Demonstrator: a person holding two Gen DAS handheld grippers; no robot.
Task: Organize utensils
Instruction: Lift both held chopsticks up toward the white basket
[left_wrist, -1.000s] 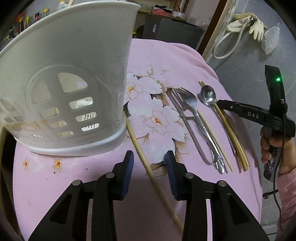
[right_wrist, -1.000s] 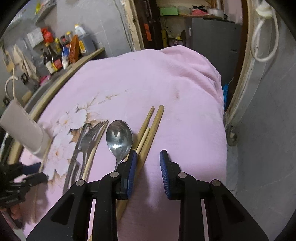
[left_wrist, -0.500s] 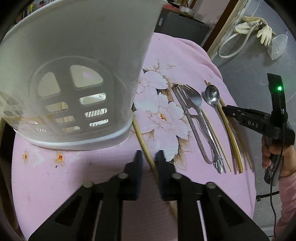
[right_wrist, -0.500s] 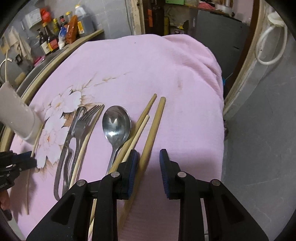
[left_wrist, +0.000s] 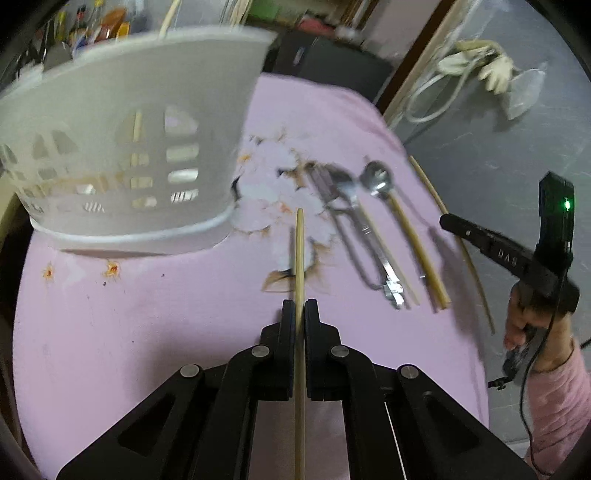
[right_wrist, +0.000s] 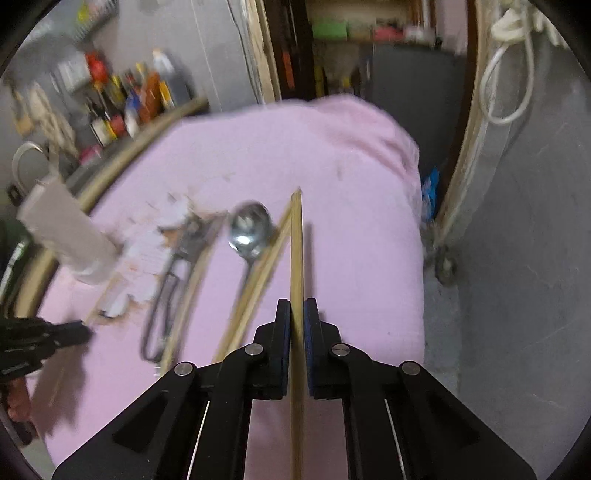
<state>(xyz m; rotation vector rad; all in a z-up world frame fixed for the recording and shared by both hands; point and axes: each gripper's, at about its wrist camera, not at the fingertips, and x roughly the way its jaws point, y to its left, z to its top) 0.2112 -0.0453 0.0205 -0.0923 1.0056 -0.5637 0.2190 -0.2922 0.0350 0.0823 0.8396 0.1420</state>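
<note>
My left gripper is shut on a pale wooden chopstick that runs straight out between its pads, lifted off the pink cloth. The white slotted basket stands ahead to the left. My right gripper is shut on a thicker chopstick, also raised, with its shadow on the cloth. Still lying on the cloth are a spoon, two forks and more chopsticks. In the left wrist view the right gripper hovers over the table's right side, held by a hand in a pink sleeve.
The flowered pink cloth covers a round table whose right edge drops to a grey floor. Chopsticks stand inside the basket. Bottles crowd a shelf at the back left. A white hose hangs on the wall.
Both grippers have shut, each on a chopstick that lay between its fingers, and have lifted it off the cloth. Both views have pulled back and up from the table.
</note>
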